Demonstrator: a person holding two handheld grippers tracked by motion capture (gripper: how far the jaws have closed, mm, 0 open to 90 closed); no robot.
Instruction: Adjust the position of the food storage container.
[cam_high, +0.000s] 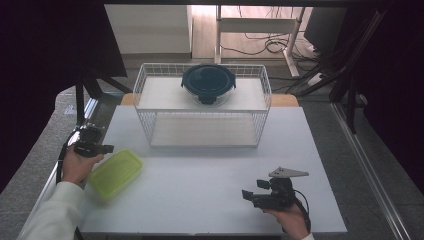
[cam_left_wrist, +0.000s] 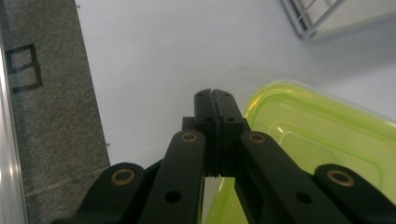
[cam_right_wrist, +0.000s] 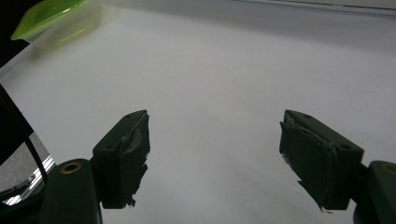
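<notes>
While pressed together on nothing, left hand-held gripper (cam_left_wrist: 215, 100) just beside green box (cam_high: 115, 173), lower left, on tabletop (cam_high: 210, 165); right hand-held gripper (cam_right_wrist: 215, 154) spread wide apart, lower right.

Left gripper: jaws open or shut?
Shut. The left gripper has its two black jaws pressed together with nothing between them, just beside the green-lidded container.

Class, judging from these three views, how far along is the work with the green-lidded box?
Done: the round container sits on the wire rack. In hand: the left gripper, jaws shut and gripping nothing, hovers at the green-lidded box. Left: grasping the box; the right gripper waits open.
</notes>
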